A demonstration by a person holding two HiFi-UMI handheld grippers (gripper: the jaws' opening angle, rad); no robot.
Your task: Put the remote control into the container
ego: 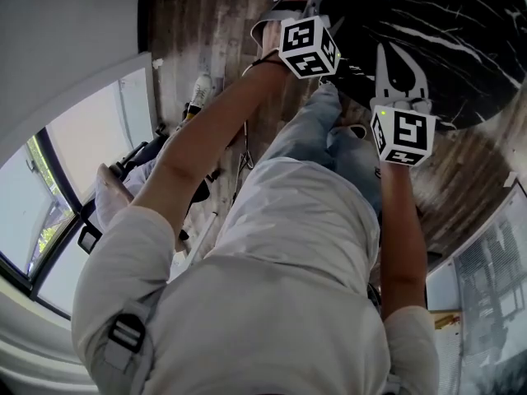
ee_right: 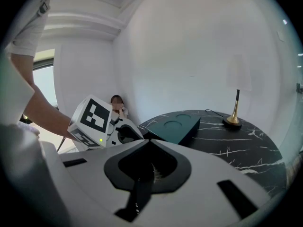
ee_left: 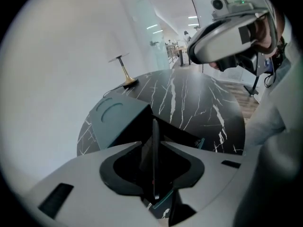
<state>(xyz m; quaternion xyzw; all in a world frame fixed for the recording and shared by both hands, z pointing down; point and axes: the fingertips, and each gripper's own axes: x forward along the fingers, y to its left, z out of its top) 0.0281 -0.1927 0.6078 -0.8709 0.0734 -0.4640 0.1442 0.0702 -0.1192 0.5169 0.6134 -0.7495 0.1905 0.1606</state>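
Observation:
A slim dark remote control (ee_left: 154, 164) stands edge-on between the jaws of my left gripper (ee_left: 154, 126), which is shut on it. Just beyond those jaws sits the dark teal container (ee_left: 118, 117), a box with round recesses on top and a dark opening on its right side, resting on the black marble table (ee_left: 199, 98). In the right gripper view the container (ee_right: 176, 126) lies further off. My right gripper (ee_right: 149, 143) is shut with its tips meeting and nothing in it. From the head view it (ego: 387, 52) hovers over the table's edge (ego: 461, 39).
A gold-stemmed lamp (ee_right: 235, 93) with its cord stands at the table's far side by the white wall. The left gripper's marker cube (ee_right: 94, 122) shows left of the container. The person's legs and the wooden floor (ego: 206, 31) lie below; a window (ego: 74, 163) is at the left.

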